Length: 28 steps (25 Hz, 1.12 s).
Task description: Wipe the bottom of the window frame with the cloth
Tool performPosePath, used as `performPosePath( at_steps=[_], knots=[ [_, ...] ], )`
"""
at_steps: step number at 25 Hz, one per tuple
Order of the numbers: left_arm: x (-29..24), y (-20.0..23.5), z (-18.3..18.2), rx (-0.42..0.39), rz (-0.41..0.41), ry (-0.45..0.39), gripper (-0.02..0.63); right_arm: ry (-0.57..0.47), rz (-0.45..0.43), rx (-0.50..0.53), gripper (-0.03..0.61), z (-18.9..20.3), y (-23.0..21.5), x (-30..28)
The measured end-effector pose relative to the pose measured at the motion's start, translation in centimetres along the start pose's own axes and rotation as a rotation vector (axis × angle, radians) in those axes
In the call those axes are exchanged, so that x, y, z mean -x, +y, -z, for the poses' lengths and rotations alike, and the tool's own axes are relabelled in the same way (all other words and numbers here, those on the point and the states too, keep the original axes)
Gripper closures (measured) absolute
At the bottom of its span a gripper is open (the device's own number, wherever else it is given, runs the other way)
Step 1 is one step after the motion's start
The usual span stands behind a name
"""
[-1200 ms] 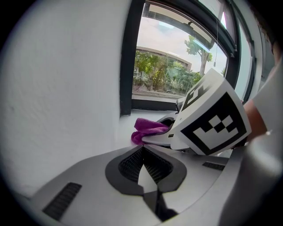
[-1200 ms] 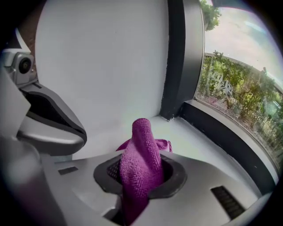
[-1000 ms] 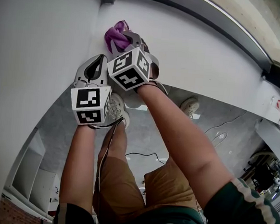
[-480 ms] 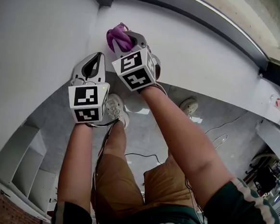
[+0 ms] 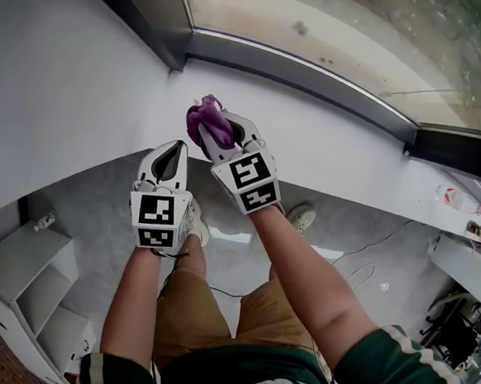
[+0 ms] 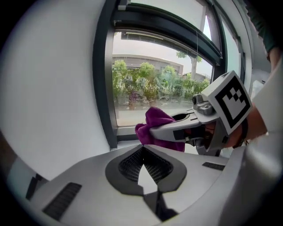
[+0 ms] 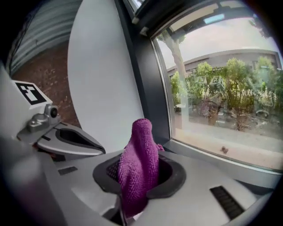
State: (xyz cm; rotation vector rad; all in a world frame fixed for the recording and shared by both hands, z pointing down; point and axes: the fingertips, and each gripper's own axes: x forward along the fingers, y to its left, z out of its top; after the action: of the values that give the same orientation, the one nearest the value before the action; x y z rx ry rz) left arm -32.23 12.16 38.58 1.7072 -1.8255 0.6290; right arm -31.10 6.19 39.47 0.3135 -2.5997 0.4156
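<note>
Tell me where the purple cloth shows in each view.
Head view: cloth upper centre, held by the right gripper.
Left gripper view: cloth at centre.
Right gripper view: cloth lower centre, between its jaws.
Shared landmark: the dark window frame upright.

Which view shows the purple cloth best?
Right gripper view: the purple cloth stands centre frame, clamped between the jaws, weave visible. The head view shows only a small bunch at the right gripper; the left gripper view shows a part behind a jaw.
</note>
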Motion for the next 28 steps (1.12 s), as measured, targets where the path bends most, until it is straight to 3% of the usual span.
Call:
performPosePath(
  at_steps=[6, 9, 12, 18, 25, 28],
  knots=[
    [7.0, -6.7, -8.0, -0.040, 0.047, -0.061, 0.606, -0.114, -0.088, 0.025, 0.485, -7.7, 2.5, 12.1],
    [9.9, -9.7, -11.9, -0.050, 0.084, -0.103, 0.606, -0.167, -0.085, 0.029, 0.485, -11.1, 1.8, 18.1],
    [13.0, -13.1, -15.3, -0.046, 0.126, -0.141, 0.606, -0.227, -0.046, 0.011, 0.485, -13.7, 0.6, 24.8],
    [18.0, -20.3, -21.8, -0.133, 0.245, -0.228, 0.606, -0.302, 0.068, 0.005, 0.485, -17.1, -1.8, 35.2],
    [23.8, -26.8, -26.6, -0.183, 0.367, -0.322, 0.606, -0.359, 0.164, -0.025, 0.485, -19.2, -0.2, 46.8],
    [25.7, -29.5, -28.3, -0.201, 0.434, -0.366, 0.606, -0.381, 0.194, 0.015, 0.485, -19.4, 1.2, 50.0]
  ],
)
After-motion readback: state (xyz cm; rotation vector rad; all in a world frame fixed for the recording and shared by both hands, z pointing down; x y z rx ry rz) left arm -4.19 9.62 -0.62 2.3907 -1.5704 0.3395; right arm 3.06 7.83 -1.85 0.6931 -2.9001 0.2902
